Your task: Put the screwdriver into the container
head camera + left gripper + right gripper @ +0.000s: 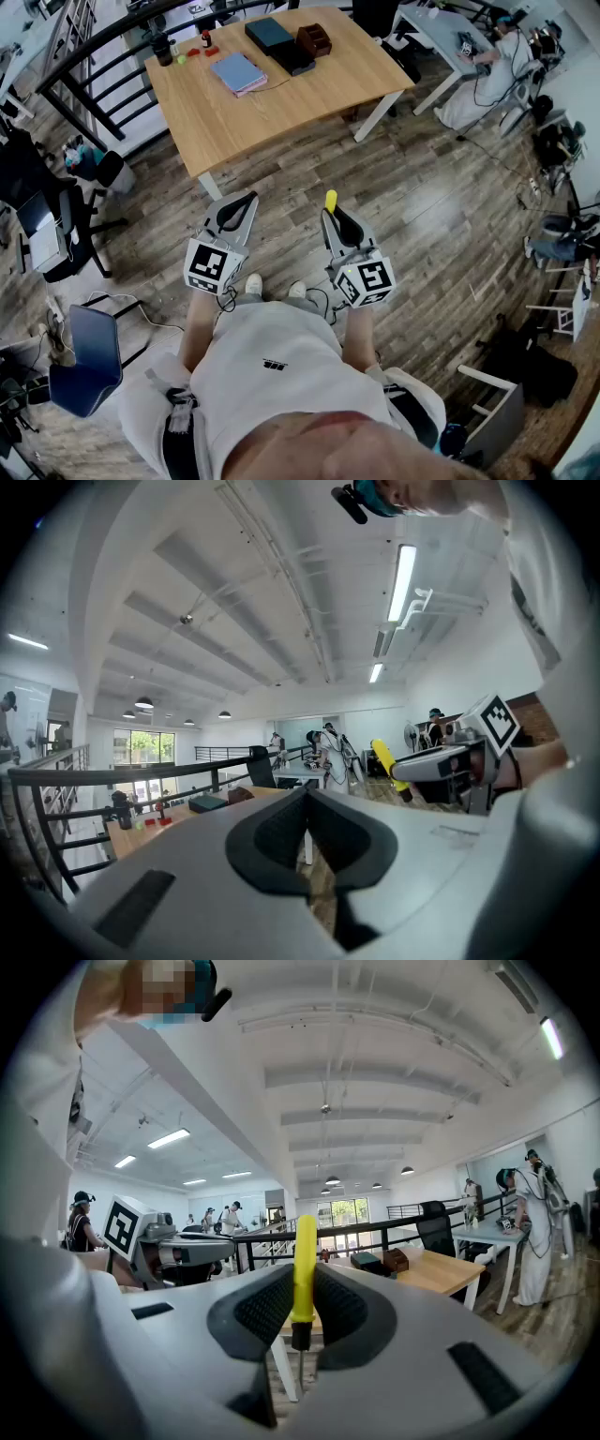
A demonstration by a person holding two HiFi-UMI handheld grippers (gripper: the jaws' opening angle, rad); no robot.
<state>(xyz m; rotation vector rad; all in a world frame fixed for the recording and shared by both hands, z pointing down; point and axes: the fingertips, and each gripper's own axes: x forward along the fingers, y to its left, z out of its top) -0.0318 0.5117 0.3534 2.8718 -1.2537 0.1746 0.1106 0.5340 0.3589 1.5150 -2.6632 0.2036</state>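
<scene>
No writing, number or brand can be read on anything in view.

Ahead of you a wooden table (pixel 281 108) carries a blue notebook (pixel 237 72) and a dark box (pixel 269 34); a blue chair (pixel 92 356) stands left.

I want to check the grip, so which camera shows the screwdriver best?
The right gripper view: the screwdriver stands roughly upright, its yellow handle clamped between the jaws of the right gripper, shaft pointing down. The head view shows only the handle's tip above that gripper. The left gripper view shows it small, from the side.
</scene>
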